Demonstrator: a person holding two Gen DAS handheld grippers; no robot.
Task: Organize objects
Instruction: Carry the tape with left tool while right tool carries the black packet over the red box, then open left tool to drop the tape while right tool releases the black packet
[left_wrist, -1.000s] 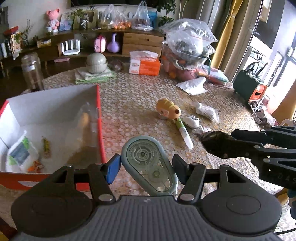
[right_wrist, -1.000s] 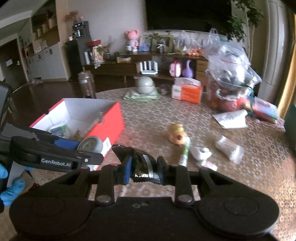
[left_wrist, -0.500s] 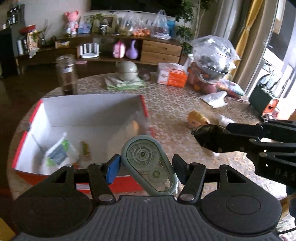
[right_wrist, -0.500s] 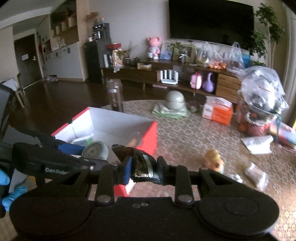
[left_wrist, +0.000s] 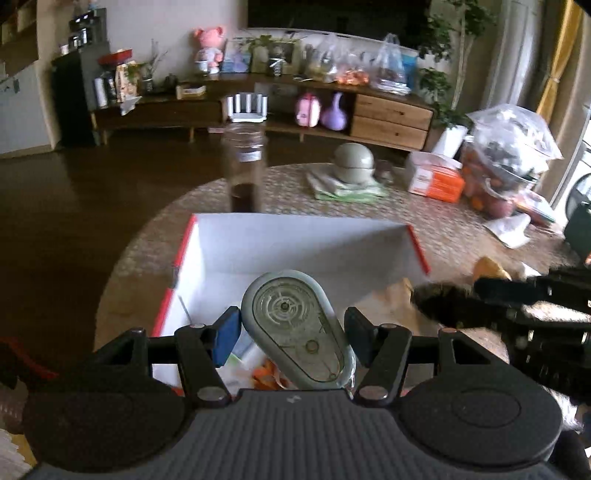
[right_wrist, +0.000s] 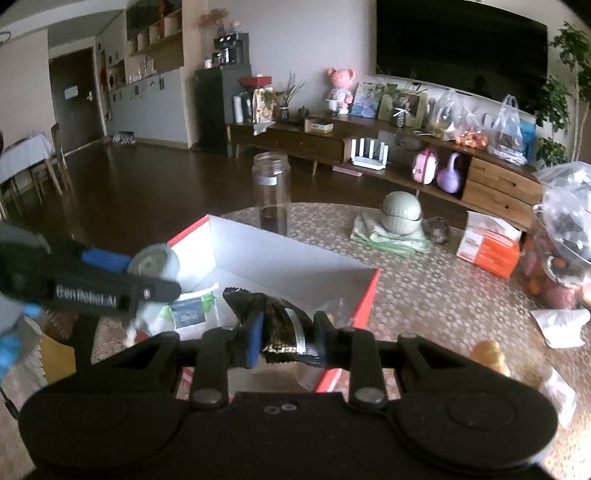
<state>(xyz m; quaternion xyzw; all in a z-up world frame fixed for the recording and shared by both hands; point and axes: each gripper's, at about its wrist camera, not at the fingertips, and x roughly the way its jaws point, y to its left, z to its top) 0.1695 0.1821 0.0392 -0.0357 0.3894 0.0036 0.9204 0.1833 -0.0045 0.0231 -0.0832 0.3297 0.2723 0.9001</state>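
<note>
Left wrist view: the left gripper (left_wrist: 291, 328) is being shown at lower centre of the frame, its jaws partly spread and pressed against the two sides of a grey-green correction tape dispenser (left_wrist: 295, 325), which is being held upright between them. The dispenser is being carried above the near part of a red box (left_wrist: 417, 245) with a white interior, which is filling the middle of the frame. Small items are being glimpsed inside the box beneath the dispenser, too blurred to be identified. At right centre of the frame, the right gripper (left_wrist: 428, 299) is being seen from the side, with a dark wrapper projecting from its tips just beside the box's right wall.

Right wrist view: the right gripper (right_wrist: 288, 334) is being shown at lower centre, its jaws drawn narrow and clamped on a black foil packet (right_wrist: 280, 325), crumpled between the pads. The packet is being held over the near right corner of the red box. At left centre of the frame the left gripper is being seen over the box's left part, the round end of the dispenser showing at its tips. A white sachet (right_wrist: 188, 310) with a dark label is lying on the box floor. Behind the box, at upper centre, a glass jar (right_wrist: 271, 192) is standing on the patterned table (right_wrist: 424, 291). A blue-gloved hand (right_wrist: 9, 347) is being glimpsed at the lower left edge.
</note>
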